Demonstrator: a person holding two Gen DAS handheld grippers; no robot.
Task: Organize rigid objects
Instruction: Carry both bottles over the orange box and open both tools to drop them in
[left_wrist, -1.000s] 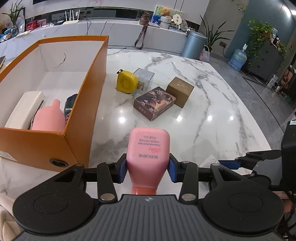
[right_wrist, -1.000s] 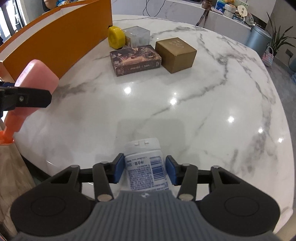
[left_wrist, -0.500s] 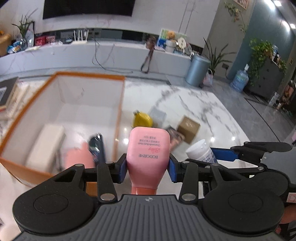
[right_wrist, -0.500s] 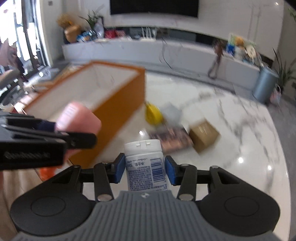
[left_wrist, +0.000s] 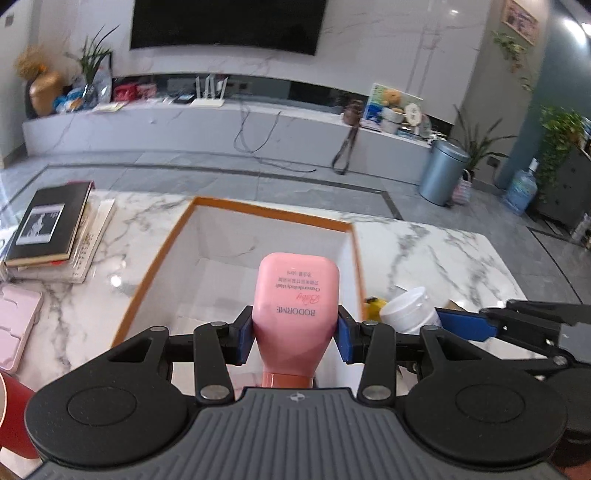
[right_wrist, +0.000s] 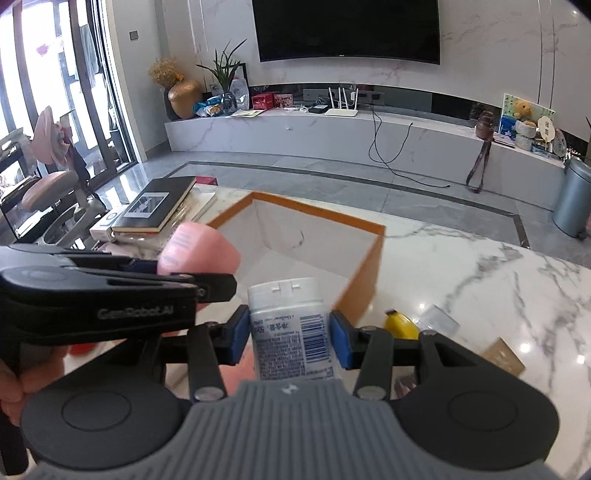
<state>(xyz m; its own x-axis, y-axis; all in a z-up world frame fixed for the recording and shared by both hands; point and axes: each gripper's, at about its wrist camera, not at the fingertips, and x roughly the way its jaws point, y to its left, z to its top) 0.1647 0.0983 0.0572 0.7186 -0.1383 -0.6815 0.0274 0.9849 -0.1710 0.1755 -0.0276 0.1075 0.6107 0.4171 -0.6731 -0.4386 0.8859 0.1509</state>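
Open box (left_wrist: 177, 236) on the table (left_wrist: 436, 254), stack of books (left_wrist: 48, 236) left of it, tape measure (right_wrist: 400, 325) and small cartons (right_wrist: 504, 356) right of it, bottle (left_wrist: 295, 306) above the box, jar (right_wrist: 290, 325) beside the bottle, to its right.

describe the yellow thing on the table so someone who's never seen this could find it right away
Start at the white marble table and find the big orange box with the white inside. Just outside its right wall lies the yellow tape measure, next to a small clear box and a brown box. It is the only bright yellow rounded thing there.
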